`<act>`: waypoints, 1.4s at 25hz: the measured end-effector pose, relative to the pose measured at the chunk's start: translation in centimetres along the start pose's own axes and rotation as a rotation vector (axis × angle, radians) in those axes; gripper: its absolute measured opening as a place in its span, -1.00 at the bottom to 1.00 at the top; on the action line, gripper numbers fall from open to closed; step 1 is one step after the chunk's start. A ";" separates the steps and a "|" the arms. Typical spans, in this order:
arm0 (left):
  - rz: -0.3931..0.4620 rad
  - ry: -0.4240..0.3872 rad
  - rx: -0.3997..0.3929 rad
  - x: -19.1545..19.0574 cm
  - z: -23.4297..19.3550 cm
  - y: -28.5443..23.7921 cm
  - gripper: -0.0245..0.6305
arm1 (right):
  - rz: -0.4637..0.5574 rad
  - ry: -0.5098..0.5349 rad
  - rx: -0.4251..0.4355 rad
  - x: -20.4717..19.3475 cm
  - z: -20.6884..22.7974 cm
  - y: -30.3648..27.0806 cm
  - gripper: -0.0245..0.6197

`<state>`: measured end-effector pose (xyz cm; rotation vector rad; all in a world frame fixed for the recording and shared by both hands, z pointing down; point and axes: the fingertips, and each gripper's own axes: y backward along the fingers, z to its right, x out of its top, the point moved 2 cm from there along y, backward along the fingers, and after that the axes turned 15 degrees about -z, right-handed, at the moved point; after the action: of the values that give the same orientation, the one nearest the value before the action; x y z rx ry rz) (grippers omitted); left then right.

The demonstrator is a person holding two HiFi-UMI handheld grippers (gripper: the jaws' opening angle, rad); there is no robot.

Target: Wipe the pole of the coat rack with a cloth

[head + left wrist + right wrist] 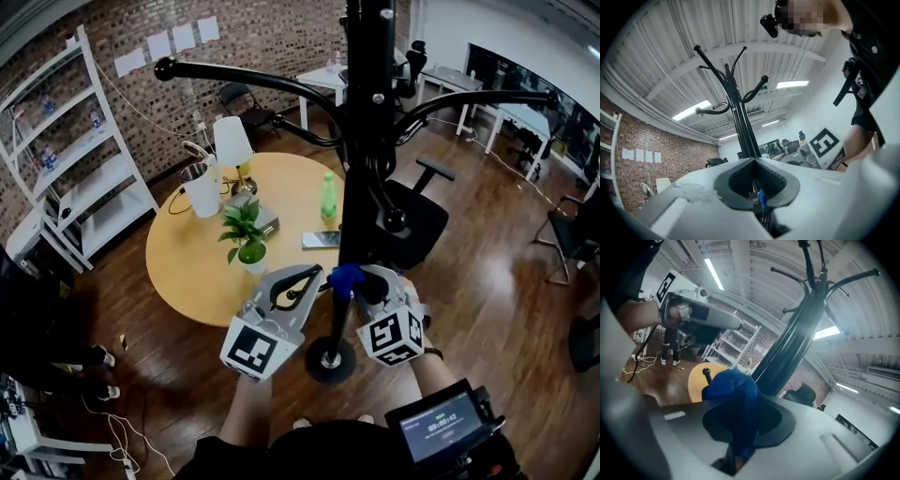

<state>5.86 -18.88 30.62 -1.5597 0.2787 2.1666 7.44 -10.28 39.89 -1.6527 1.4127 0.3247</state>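
Right tool: its jaws are closed tight on the blue cloth, which bunches out past the tips. I think it is held so to put a soft pad in front of the tool, so that only cloth meets the metal.
Cloth place: on the lower part of the black pole, at the centre of the head view, above the round base. It seems pressed on the pole's near side.
Left tool: its jaws are together, tip on tip, and grip nothing. It hangs just beside the pole, at the lower left of the cloth, probably to steady the rack or only to be out of the way.
Both tools low: my judgement is that the wiping is at the lower stretch of the pole, and a long part above is not yet wiped.
Counter: round, at the left of the pole, apart from both tools. It has no part in this work.
Hidden: the cloth covers the right tool's tips, so no view shows the exact contact between cloth and pole.
Cut off: the top of the rack leaves the upper edge of the head view. The hooks show whole only in the left gripper view.
Unclear: there is a small blue bit deep in the hollow of the left tool, behind the tips. I cannot say what it is.
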 end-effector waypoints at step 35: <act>0.023 -0.059 0.051 3.1 0.2 2.7 -0.92 | 0.450 -0.450 -0.030 13.2 13.2 11.1 -0.76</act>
<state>3.62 -20.46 27.52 -1.4691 0.3319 2.2010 6.27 -8.05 18.29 -1.1676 1.4135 0.9159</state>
